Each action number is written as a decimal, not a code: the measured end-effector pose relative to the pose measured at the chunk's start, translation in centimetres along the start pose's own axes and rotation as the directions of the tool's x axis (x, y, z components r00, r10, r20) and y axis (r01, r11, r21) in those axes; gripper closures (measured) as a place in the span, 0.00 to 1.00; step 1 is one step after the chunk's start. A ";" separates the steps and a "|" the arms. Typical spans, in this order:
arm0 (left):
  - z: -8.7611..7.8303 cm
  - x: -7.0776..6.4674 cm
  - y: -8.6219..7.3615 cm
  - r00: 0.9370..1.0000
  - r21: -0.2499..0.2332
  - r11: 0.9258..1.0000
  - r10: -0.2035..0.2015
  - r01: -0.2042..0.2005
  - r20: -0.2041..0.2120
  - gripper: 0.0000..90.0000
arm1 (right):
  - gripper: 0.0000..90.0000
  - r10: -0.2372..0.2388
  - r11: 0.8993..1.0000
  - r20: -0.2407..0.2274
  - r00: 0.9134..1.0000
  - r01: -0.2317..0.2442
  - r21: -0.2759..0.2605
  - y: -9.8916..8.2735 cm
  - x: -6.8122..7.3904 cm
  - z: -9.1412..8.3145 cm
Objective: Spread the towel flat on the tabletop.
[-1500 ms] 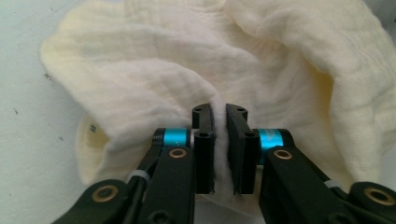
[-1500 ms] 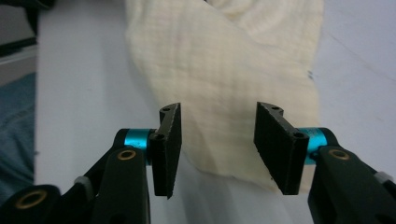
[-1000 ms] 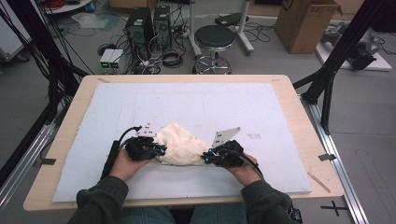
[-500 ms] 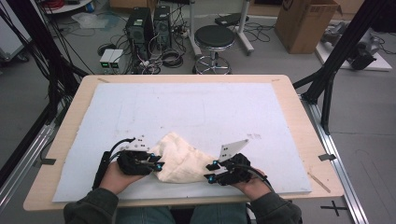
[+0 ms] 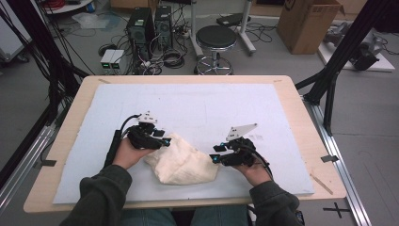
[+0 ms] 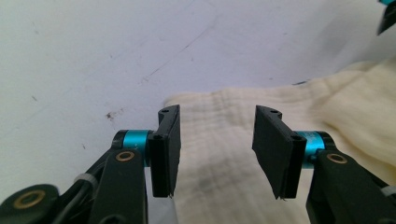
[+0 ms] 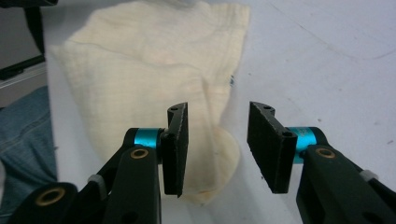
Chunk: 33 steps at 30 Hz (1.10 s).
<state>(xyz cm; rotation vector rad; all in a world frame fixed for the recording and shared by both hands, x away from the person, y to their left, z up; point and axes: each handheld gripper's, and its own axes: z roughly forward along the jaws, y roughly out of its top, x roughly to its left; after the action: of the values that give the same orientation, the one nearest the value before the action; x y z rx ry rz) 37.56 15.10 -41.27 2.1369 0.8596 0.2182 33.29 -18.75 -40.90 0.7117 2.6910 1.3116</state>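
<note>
The left gripper point(image 5: 162, 139) sits at the left end of the cream cloth point(image 5: 183, 162), its jaws having just been opening and now standing about half apart; in the left gripper view point(image 6: 217, 149) the cloth's edge lies flat on the mat between and beyond the two black pads, but neither pad presses on it. The cloth itself rests as a loose, rumpled heap on the pale foam mat point(image 5: 197, 108) that covers the desk point(image 5: 301, 117), on the near side and a little left of centre, between the two hands. It looks like a thin crinkled gauze or muslin: light, limp, with no stiffness to hold a shape, so it should sag and drape from wherever it is pinched, and its textured weave should give the pads good purchase without slipping. Nothing about it seems fragile. Best holds, I judge, are a single-layer edge or a corner, such as the flat hem showing ahead of the left pads, not the thick bunched middle. The right gripper point(image 5: 215, 154) lies at the cloth's right end, its jaws likewise having just been opening and now moderately apart; in the right gripper view point(image 7: 217, 149) a folded, rounded corner of the cloth point(image 7: 154, 79) lies beneath and between the pads, unclamped.
</note>
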 end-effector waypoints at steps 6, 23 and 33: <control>2.4 1.1 -0.5 0.998 0.066 0.997 -0.034 0.037 -0.052 0.54 | 0.60 0.033 0.999 -0.066 0.997 -0.033 0.000 -0.1 -0.6 0.1; -0.9 0.5 0.0 0.993 -0.005 1.000 -0.009 0.008 -0.115 0.97 | 0.89 -0.066 0.998 0.025 0.998 0.065 0.026 1.1 0.1 -0.9; -3.9 0.6 -2.0 0.989 -0.023 0.999 -0.040 0.037 -0.145 0.97 | 0.88 -0.100 0.990 0.002 0.995 0.099 0.103 -0.2 1.7 -2.0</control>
<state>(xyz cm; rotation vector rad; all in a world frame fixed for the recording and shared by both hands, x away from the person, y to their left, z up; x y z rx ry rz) 35.34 18.79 -40.20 2.1031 0.9770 0.3653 31.20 -19.59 -39.53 0.5806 2.7658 1.1530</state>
